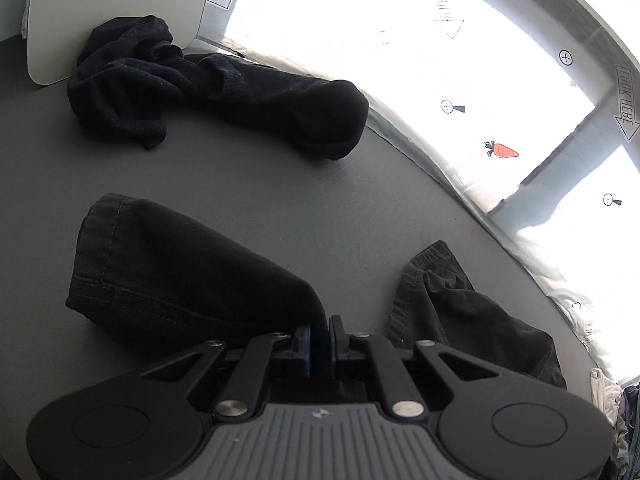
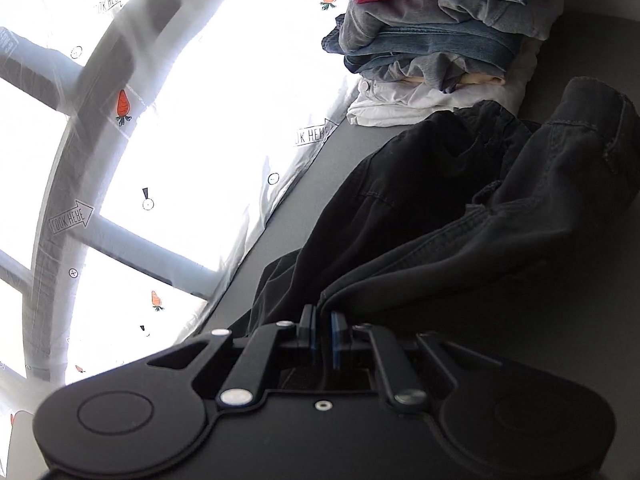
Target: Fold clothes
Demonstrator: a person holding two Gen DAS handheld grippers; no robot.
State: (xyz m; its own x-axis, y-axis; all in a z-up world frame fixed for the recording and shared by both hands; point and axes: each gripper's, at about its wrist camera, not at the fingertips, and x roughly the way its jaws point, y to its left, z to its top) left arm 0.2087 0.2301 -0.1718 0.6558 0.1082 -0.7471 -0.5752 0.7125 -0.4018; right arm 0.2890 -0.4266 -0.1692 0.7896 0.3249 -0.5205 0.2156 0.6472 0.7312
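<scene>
Step in hand: mid-fold of dark trousers lying on the grey table.

- Left gripper: blue pads pinched together on a trouser edge; the leg w/ stitched hem lies just ahead, doubled over.
- Right gripper: pads nearly together, clamped on a fabric edge; the rest of the trousers bunches up beyond it.
- Crumpled black garment lies farther back, apart. Stack of folded clothes sits near the window side.

Next move, est.: carry both held edges across together, keep tension even, lay flat, then release. Uneven pull probably leaves creases.
</scene>
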